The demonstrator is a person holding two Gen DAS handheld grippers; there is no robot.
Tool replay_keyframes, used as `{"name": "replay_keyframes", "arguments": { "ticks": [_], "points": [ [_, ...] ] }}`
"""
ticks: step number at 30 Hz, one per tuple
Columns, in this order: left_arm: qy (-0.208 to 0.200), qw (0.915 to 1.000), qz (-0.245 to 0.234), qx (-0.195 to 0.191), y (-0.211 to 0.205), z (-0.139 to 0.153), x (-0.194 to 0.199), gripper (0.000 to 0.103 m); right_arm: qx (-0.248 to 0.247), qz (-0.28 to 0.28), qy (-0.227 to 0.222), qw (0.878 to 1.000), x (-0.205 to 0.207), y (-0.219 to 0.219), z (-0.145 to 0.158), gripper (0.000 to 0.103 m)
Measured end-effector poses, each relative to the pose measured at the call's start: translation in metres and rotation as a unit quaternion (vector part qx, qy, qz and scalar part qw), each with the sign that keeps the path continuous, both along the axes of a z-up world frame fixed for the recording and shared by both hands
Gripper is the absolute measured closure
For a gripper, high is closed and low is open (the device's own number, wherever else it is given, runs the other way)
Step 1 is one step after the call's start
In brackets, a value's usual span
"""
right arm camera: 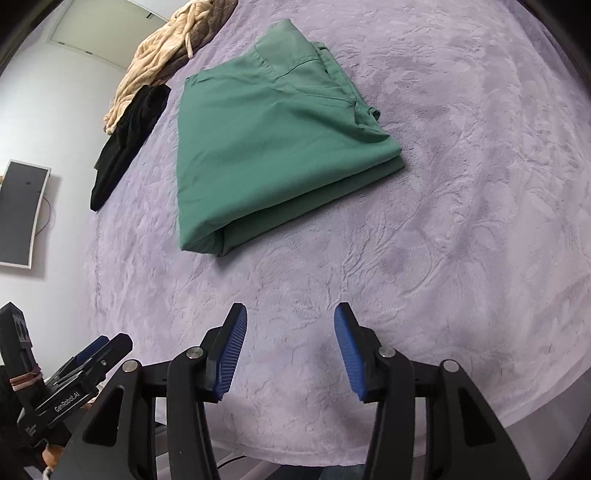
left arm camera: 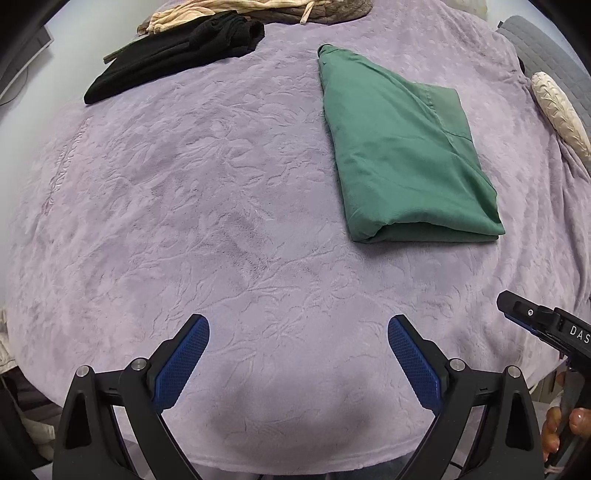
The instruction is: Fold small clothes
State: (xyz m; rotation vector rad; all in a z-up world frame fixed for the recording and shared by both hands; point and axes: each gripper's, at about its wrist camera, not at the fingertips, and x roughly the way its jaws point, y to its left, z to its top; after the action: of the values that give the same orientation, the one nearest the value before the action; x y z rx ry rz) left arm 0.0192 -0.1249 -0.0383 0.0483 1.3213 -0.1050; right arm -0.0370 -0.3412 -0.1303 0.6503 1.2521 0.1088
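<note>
A folded green garment (left arm camera: 399,147) lies flat on the purple blanket (left arm camera: 221,184), to the right of centre; it also shows in the right wrist view (right arm camera: 266,140). A black garment (left arm camera: 177,55) lies crumpled at the far left edge; it shows in the right wrist view too (right arm camera: 129,136). My left gripper (left arm camera: 298,325) is open and empty, low over the near blanket. My right gripper (right arm camera: 290,314) is open and empty, near of the green garment; its tip shows at the right of the left wrist view (left arm camera: 532,317).
A beige and grey clothes pile (left arm camera: 258,11) lies at the far edge, also in the right wrist view (right arm camera: 162,55). A cream knitted item (left arm camera: 561,110) and a grey quilted pad (left arm camera: 543,48) sit at the right. A monitor (right arm camera: 20,214) hangs on the wall.
</note>
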Motion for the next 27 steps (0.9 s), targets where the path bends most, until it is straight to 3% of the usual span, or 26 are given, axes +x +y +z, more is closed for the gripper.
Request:
{"name": "replay_keyframes", "arguments": {
  "ticks": [4,13,18,27],
  "points": [
    [-0.006,0.9999,-0.009,0.003,0.005,0.001,-0.014,0.005,0.0,0.006,-0.007,1.0,-0.015,0.01,0.007,0.041],
    [0.005,0.9999,-0.008,-0.006,0.005,-0.002,-0.025,0.005,-0.001,0.02,-0.012,1.0,-0.016,0.014,0.015,0.035],
    [0.017,0.9998,0.01,-0.003,-0.012,-0.01,-0.008,0.005,0.008,0.04,-0.018,0.999,0.009,0.005,0.021,0.034],
    [0.028,0.9984,0.046,0.015,-0.063,-0.021,0.045,0.003,0.008,0.064,-0.023,0.998,0.085,-0.053,0.026,0.034]
  ]
}}
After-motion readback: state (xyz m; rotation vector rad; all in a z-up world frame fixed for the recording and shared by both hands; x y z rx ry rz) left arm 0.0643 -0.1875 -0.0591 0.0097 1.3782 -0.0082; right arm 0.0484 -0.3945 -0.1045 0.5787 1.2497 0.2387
